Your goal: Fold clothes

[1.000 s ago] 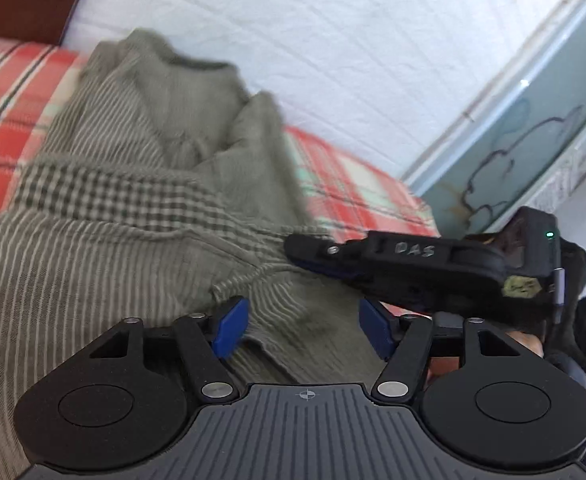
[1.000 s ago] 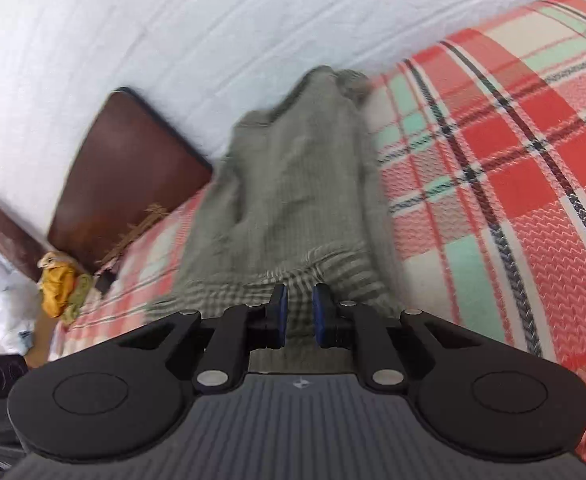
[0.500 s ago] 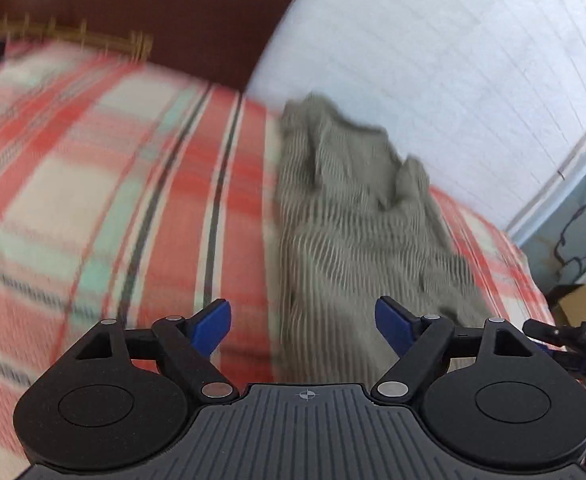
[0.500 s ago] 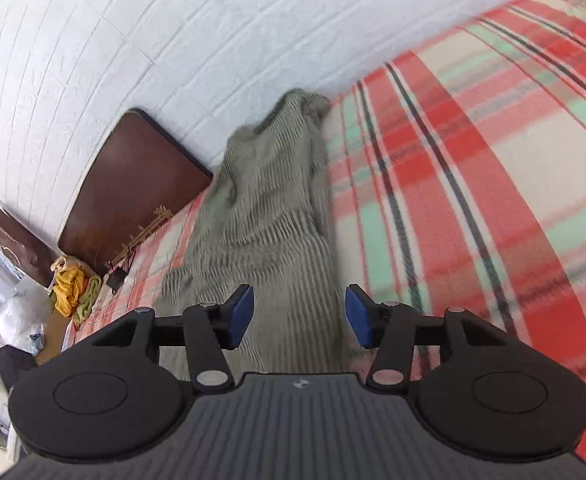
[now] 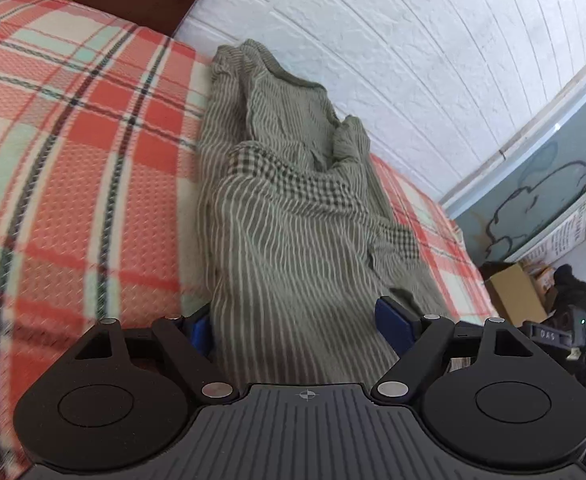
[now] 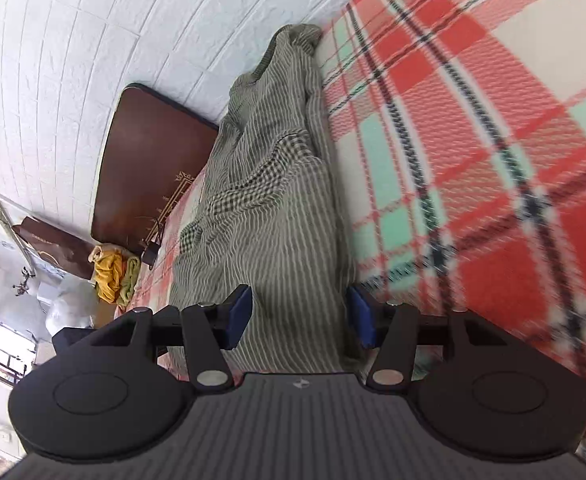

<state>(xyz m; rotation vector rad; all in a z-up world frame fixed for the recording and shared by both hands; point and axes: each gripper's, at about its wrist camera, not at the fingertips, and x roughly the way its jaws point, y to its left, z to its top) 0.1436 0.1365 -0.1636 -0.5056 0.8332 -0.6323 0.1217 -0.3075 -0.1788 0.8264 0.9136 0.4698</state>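
An olive striped garment (image 5: pixel 289 208) with checked trim lies folded lengthwise in a long strip on the red plaid bed cover (image 5: pixel 73 168), its far end against the white wall. My left gripper (image 5: pixel 297 326) is open, its blue pads straddling the near end of the strip. In the right wrist view the same garment (image 6: pixel 277 208) runs away from me, and my right gripper (image 6: pixel 299 316) is open with its pads either side of the cloth's near end. The right gripper also shows at the left wrist view's right edge (image 5: pixel 557 332).
A dark wooden headboard (image 6: pixel 149 172) stands at the bed's end. The white brick wall (image 5: pixel 413 40) runs along the bed's far side. A cardboard box (image 5: pixel 517 296) sits on the floor. Yellow and green cloths (image 6: pixel 113 276) lie beyond the bed.
The right gripper was shut on the garment a second ago and has let go. Both grippers have drawn back to the near end of the strip and now straddle it, open.
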